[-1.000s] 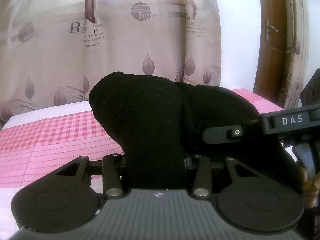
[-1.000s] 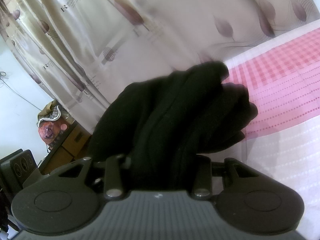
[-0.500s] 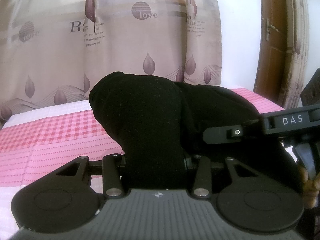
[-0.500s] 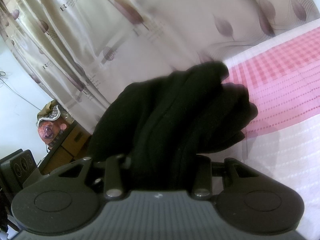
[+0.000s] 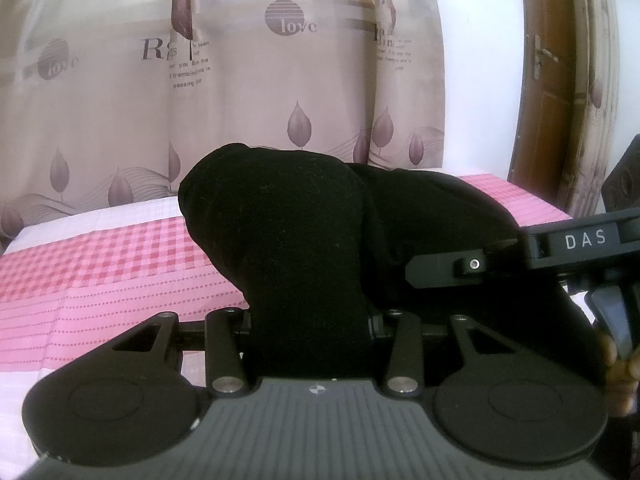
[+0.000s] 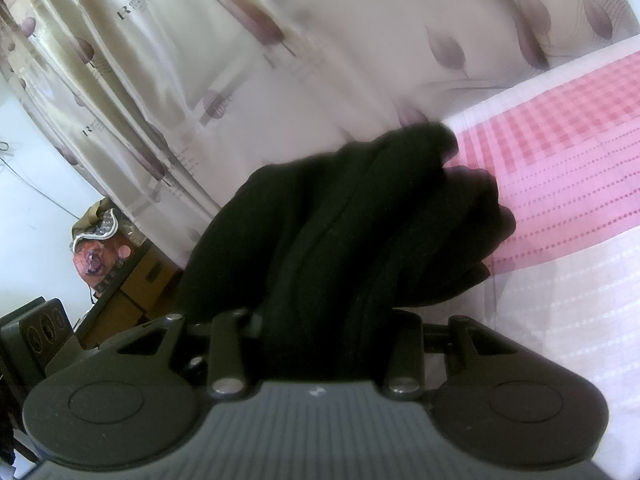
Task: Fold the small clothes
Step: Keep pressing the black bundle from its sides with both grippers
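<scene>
Gripping black garment, left gripper and right gripper both clamp bunched cloth above pink checked sheet; fingers hidden by fabric; curtain behind sheet.

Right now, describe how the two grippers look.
Both are matte black plastic. Each has a ribbed grey top plate with two round black discs beside it and steel-capped linkage pins. The right gripper, seen from the left gripper, bears white "DAS" lettering and a silver screw.
</scene>
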Motion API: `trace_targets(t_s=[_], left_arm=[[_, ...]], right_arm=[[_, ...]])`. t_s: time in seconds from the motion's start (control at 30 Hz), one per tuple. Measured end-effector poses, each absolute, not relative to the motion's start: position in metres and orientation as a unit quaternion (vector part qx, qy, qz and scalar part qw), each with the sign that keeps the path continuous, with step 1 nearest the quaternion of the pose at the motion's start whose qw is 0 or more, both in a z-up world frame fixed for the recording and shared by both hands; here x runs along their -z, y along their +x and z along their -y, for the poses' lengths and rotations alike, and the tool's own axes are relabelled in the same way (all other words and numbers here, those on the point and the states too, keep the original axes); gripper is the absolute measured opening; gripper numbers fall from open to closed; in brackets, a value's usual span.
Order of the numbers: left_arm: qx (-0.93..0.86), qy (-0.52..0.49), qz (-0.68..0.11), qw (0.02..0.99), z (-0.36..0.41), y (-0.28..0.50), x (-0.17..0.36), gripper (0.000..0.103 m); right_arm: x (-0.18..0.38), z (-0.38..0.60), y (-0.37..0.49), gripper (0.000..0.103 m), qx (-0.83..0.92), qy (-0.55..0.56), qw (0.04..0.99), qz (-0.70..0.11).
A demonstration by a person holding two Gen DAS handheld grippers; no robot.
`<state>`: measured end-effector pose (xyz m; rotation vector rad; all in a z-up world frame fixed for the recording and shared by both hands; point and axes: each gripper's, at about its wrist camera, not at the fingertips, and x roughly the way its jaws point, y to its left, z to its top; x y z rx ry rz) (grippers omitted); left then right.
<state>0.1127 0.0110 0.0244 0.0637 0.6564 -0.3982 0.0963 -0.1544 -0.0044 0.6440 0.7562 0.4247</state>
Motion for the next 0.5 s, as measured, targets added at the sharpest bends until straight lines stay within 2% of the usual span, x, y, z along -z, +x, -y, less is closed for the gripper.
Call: trace_targets(t_s=[0.5], left_arm=[[0.193,0.030,-0.325,0.925,-0.0105,0.1152,-0.0204,0.043]], right_arm=[[0.0068,0.1522,0.0981,0.039,-0.200,0.307,0.856,-0.365]])
